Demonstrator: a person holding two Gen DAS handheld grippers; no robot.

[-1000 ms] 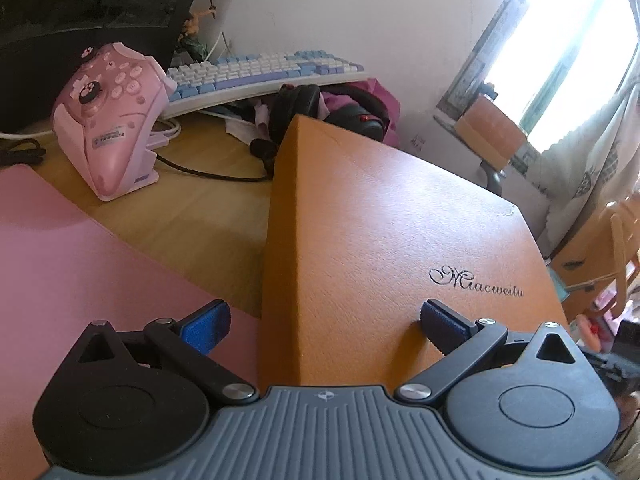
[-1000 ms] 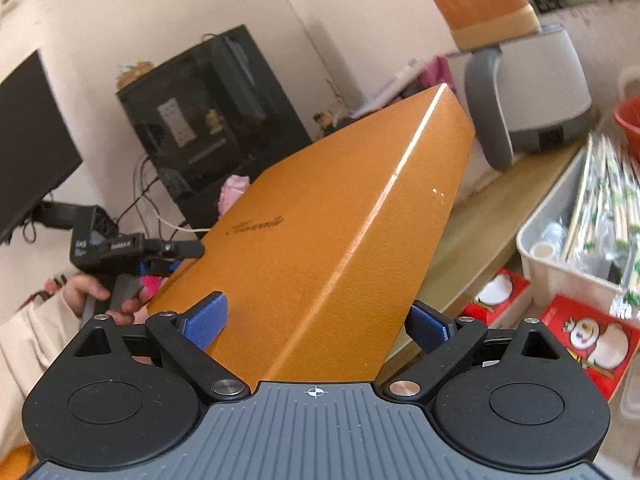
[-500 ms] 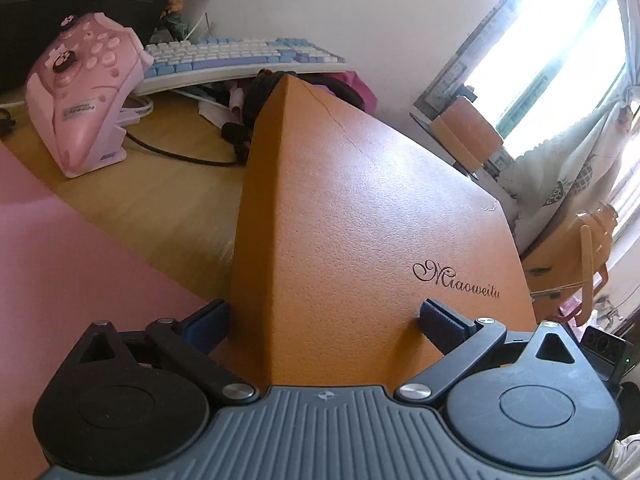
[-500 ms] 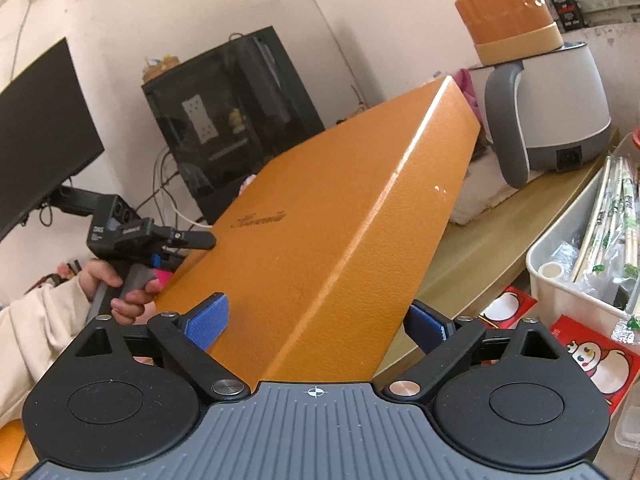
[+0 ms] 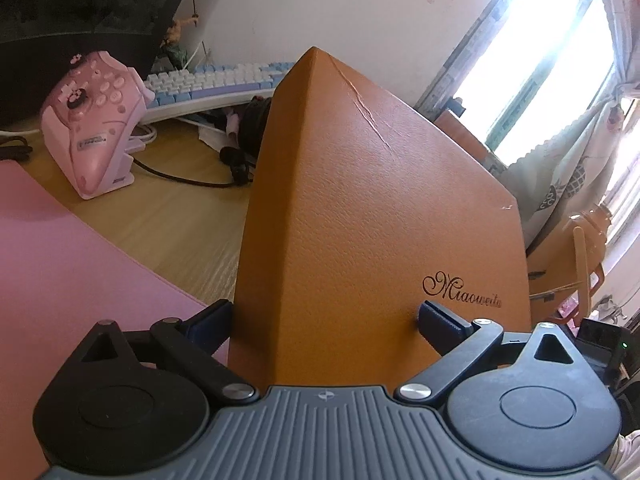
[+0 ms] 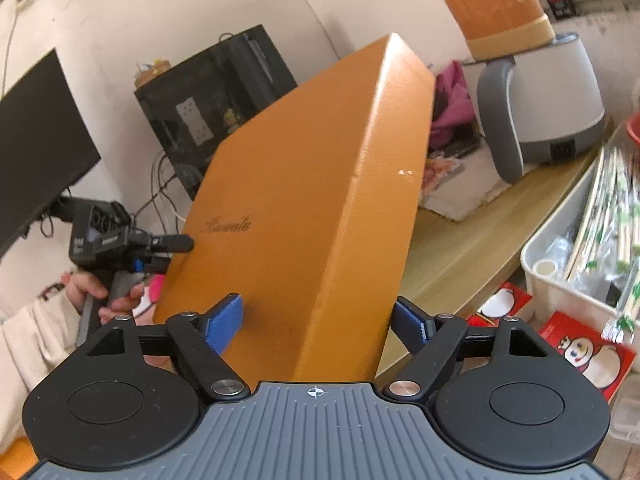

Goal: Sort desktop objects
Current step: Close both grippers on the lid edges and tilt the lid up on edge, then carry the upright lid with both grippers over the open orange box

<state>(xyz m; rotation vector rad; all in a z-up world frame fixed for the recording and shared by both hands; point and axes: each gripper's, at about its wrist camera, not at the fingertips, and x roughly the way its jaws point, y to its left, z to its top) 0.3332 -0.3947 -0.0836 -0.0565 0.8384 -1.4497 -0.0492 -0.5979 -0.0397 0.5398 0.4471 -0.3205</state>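
1. The orange box (image 5: pixel 372 216) has tipped up steeper than a second ago: in the left view its far corner now covers the headphones that were showing behind it, and in the right view the kettle (image 6: pixel 540 108) has slid out clear of its edge.
2. The box is off the table (image 5: pixel 168 216), tilted and carried between the two tools, one at each end. That looks like a two-handed lift because the thing is too broad for one grip.
3. The left hand-held gripper (image 5: pixel 324 320) clamps the box's thickness, one pad on the side face, the other on the lettered lid.
4. The right hand-held gripper (image 6: pixel 316 320) does the same at the opposite end, pads pressed against both faces, jaws spread about as far as the box is thick.
5. Room to move: the pink mat (image 5: pixel 60 272) below is bare, and so is the wood strip beside it.
6. Crowded edges: the pink controller (image 5: pixel 96 128) and keyboard (image 5: pixel 216 80) sit well behind; on the right, the white bin (image 6: pixel 552 276) and red packets (image 6: pixel 584 348) lie near the table's edge.
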